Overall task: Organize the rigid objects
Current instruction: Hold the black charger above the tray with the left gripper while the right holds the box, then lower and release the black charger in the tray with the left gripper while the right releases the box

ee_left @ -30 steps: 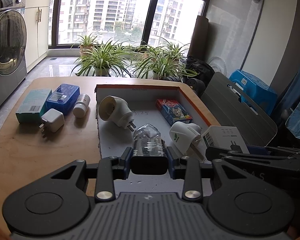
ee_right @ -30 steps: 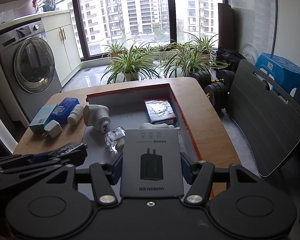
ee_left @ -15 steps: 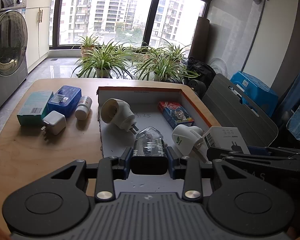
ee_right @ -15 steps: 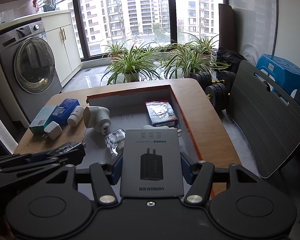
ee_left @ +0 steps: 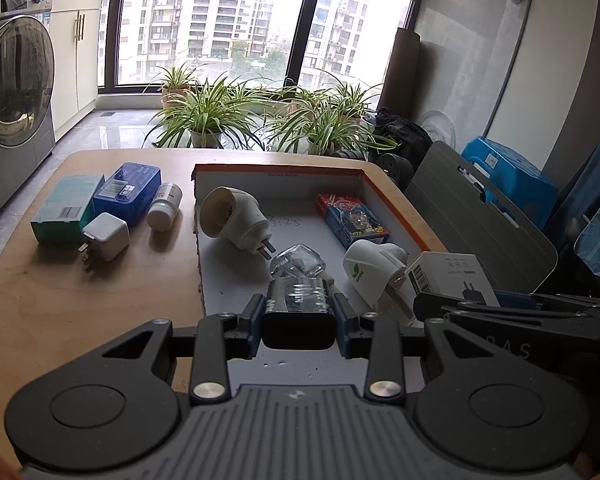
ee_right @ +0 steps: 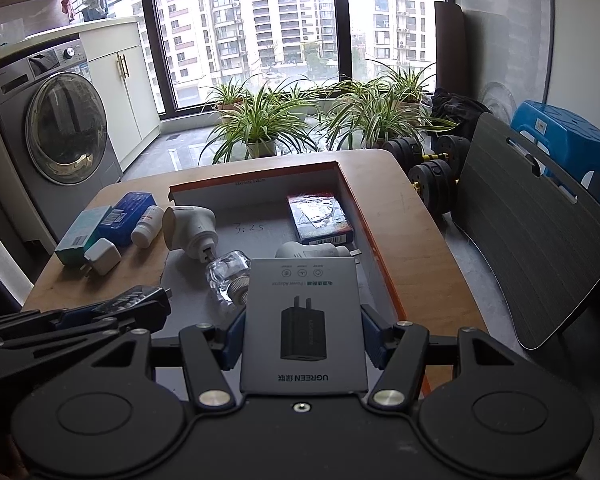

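My left gripper is shut on a small black device with a shiny face, held above the near end of the orange-rimmed white tray. My right gripper is shut on a grey UGREEN charger box, also above the tray's near end. In the tray lie a cream plug adapter, a white plug with a green leaf, a clear crystal knob and a red-blue card box.
On the wooden table left of the tray are a teal box, a blue box, a white pill bottle and a white cube charger. A grey chair stands to the right; potted plants stand beyond the table.
Both grippers have pulled back and risen slightly with their objects still held. Nothing on the table or tray has shifted.
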A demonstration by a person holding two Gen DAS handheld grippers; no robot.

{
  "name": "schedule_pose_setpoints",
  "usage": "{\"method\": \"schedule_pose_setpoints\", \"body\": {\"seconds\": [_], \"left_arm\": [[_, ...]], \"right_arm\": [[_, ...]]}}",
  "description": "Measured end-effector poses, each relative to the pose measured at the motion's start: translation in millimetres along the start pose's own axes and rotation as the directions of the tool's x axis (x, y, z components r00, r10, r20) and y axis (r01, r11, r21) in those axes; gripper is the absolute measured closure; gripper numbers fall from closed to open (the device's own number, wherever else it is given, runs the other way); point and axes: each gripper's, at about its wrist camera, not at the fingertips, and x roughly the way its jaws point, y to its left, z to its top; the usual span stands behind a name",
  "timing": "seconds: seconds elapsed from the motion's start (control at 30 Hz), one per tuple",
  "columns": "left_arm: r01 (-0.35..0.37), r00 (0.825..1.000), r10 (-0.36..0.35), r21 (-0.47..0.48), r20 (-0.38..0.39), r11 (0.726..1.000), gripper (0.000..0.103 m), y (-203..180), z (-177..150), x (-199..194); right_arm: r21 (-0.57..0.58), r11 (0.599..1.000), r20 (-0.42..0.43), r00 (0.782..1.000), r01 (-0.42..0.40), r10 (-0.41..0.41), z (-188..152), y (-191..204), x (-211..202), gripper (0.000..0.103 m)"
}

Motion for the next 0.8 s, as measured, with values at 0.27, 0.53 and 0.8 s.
{"method": "schedule_pose_setpoints", "body": {"seconds": [0.27, 0.53, 0.8], "left_arm": [[0.002, 1.000, -0.002, 0.004, -0.009, 1.000, 0.067, -2.0, -3.0, 1.2], [0.004, 1.000, -0.004, 0.005, -0.012, 1.000, 0.067, -3.4, -3.6, 2.6], [0.004, 1.000, -0.004, 0.008, -0.008, 1.000, 0.067, -3.7, -0.1, 4.3]], "right_arm": [[0.005, 1.000, -0.002, 1.000, 0.001, -0.001, -2.3, -0.8, 0.9, 0.032], [0.006, 1.000, -0.003, 1.000, 0.000, 0.000, -2.5, -1.8, 1.7, 0.032], [0.006, 1.000, 0.000, 1.000, 0.000, 0.000, 0.3, -2.6, 3.9, 0.032]]}}
